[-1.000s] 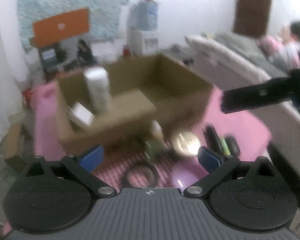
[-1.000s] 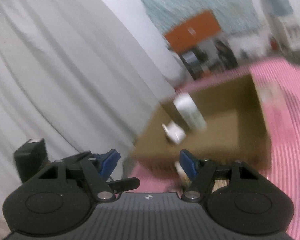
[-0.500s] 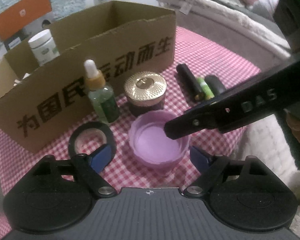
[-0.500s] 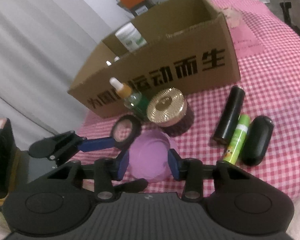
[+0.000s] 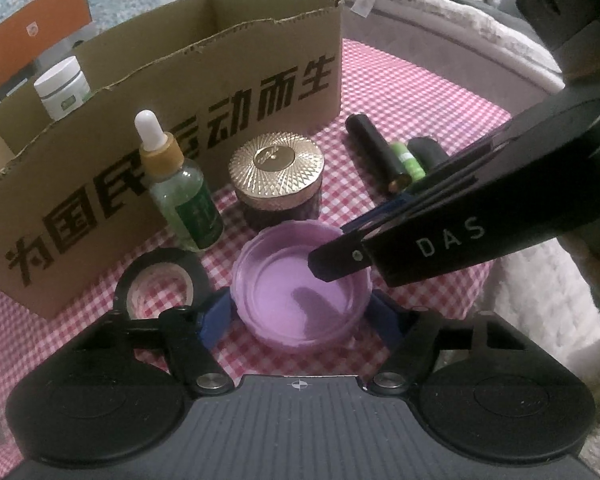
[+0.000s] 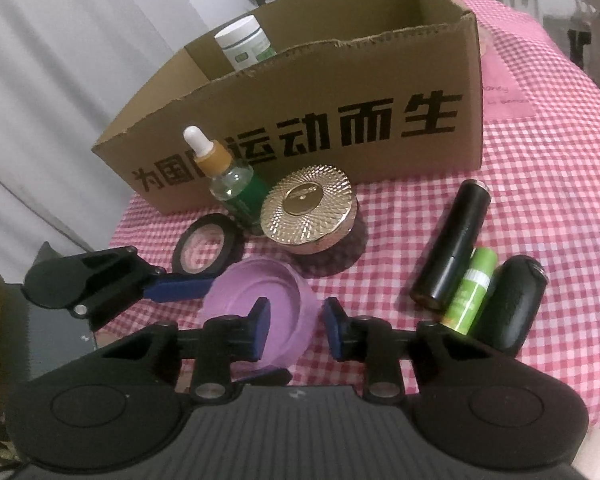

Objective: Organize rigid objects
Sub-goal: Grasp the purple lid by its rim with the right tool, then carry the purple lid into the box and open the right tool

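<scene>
Purple lid [image 5: 276,280] sits open side up on the checked cloth [image 5: 380,92], dead ahead at 12 o'clock from my left gripper [image 5: 300,310]. It's right between the two blue pads [image 5: 216,316]. Those jaws have just been closing, one pad at 9 o'clock of the lid and one at 3. They look to be right against its wall, but I can't tell if they're pressing yet.

My right gripper [image 6: 298,330] comes in across the lid from about 2 o'clock in the left view. Its jaws have been closing too, and they're narrow now. One pad is down inside the lid, the other outside the wall at 3 o'clock, so the rim runs between them. I still see a sliver of cloth beside the outer pad, so I'd call it not clamped.

The lid is round, so there's no long axis to line up. What matters is the rim, and both hands are equally on it.

The box [image 5: 180,92] stands at 12 o'clock beyond the bottle [image 5: 180,196] and gold jar [image 5: 276,168]. I reckon the lid must rise clear of those two to get there.
</scene>
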The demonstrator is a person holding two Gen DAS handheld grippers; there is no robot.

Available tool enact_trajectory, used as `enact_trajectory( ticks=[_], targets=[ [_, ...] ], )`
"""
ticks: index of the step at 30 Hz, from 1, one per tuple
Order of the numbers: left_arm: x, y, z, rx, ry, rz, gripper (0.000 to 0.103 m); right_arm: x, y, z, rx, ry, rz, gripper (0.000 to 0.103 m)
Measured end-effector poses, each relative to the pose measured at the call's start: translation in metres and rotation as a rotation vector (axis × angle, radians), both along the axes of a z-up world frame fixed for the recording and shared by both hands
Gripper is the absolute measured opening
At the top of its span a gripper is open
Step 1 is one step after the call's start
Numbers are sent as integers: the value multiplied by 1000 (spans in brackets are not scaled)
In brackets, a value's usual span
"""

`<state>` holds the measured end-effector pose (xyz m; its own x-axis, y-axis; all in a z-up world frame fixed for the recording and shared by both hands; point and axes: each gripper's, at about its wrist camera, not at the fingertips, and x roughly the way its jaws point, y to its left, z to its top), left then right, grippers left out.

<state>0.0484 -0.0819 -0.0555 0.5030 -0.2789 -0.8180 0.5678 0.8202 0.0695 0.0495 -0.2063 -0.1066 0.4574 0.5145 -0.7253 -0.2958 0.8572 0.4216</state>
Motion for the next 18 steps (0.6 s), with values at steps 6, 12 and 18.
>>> enact_trajectory(
  ticks=[6,12,18],
  targets=[
    [-9,1,13,-12,-36,2,73,-1,-2,-1,15,-3,3,22],
    [-30,8,55,-23,-168,8,73,-19,-1,34,9,-77,14,22],
    [-28,24,106,-42,-323,58,73,-28,12,95,9,-239,58,23]
  ],
)
